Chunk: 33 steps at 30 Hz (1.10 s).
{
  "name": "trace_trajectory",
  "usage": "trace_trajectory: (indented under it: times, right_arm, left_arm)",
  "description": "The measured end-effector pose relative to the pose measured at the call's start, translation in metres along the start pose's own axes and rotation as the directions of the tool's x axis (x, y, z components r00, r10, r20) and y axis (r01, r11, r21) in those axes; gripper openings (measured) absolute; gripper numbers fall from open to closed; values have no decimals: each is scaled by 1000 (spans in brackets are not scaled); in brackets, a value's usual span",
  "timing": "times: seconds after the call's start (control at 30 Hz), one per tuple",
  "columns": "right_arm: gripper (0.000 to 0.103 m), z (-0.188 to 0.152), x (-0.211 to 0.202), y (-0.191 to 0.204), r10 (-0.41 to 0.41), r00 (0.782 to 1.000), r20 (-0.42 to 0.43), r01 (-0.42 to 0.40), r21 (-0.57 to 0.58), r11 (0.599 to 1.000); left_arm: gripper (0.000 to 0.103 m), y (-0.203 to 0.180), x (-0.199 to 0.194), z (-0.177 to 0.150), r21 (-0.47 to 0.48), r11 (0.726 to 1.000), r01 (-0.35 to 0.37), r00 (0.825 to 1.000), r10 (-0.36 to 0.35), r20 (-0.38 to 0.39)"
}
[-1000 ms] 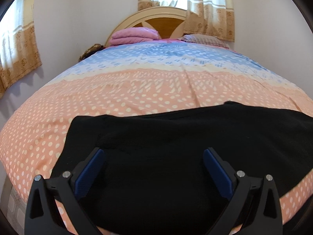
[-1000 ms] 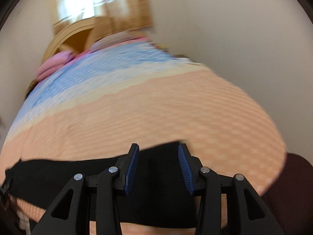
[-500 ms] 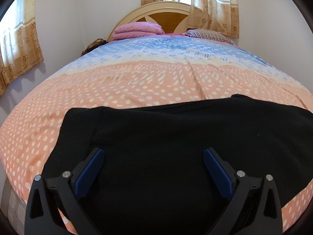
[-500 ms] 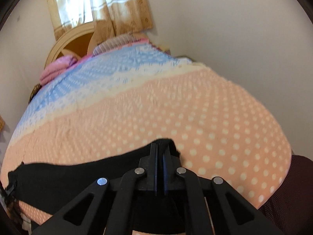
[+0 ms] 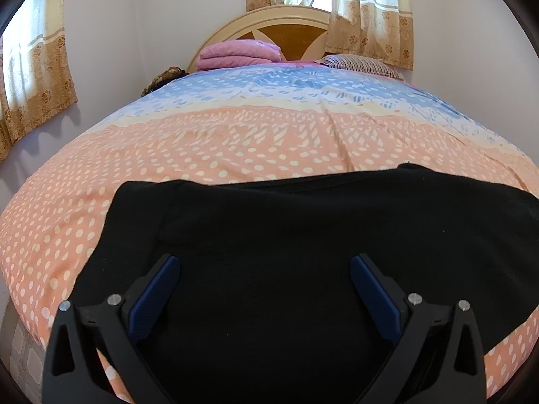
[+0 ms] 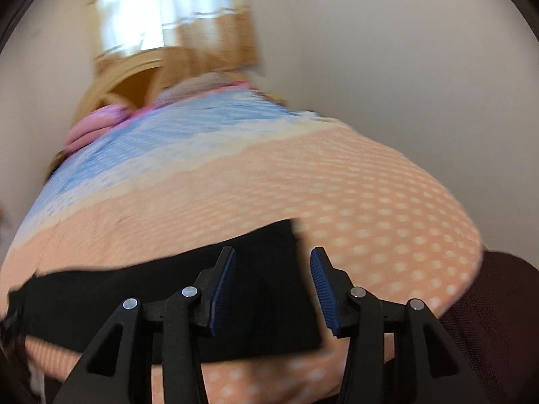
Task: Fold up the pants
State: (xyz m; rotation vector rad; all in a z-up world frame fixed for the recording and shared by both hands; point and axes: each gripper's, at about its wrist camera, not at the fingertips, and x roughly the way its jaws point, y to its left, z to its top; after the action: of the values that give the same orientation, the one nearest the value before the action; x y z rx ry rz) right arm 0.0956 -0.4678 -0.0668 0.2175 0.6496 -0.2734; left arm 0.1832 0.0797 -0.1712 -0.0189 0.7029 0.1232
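The black pants (image 5: 269, 242) lie spread flat across the near end of the bed (image 5: 235, 141), laid sideways along its edge. The left gripper (image 5: 262, 286) hovers over the wide end, fingers released and apart, grasping nothing. The right gripper (image 6: 273, 282) sits above the narrow end; its fingers are opening, cloth below but not pinched. Judgement: the fold is not yet begun. For a clean result, each gripper should pinch both layers at its own corner, and both should lift together, keeping edges aligned.
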Motion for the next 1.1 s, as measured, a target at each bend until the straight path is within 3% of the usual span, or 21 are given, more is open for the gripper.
trace_trajectory:
  times: [0.13,0.23,0.5,0.63,0.8,0.9,1.0,1.1]
  right_arm:
    - [48,-24,14,37,48,996,-72,-58,-136,989]
    - [48,-40,41,33,-14,988,-151,-6,-131,991]
    - [48,-35,17,28,-11,996,-91,2,-98,995]
    - [49,-41,12,54,-1,997,-76,-10,-142,990]
    - [49,-62,21,105,60,994,-96,-82,-250,965]
    - [50,-79,46,125,-10,986,-166,-43,-314,948]
    - [53,-87,49,139,-79,991,-111,30,-385,922]
    - [54,-82,51,133,-59,990,-131,11,-341,940]
  left_arm:
    - [103,-1,-1,-1,1,1000,-3,1000,3,1]
    - [103,0,0,-1,2,1000,3,1000,-3,-2]
    - [103,-5,-8,0,13,1000,0,1000,0,10]
    - [103,-16,-17,3,31,999,22,999,-23,29]
    - [103,-36,-19,0,87,995,48,998,-51,24]
    - [103,-42,-16,-4,101,993,59,998,-59,1]
    - [103,-44,-17,-4,100,993,58,998,-58,-5]
    - [103,-48,-26,-1,104,993,59,998,-60,5]
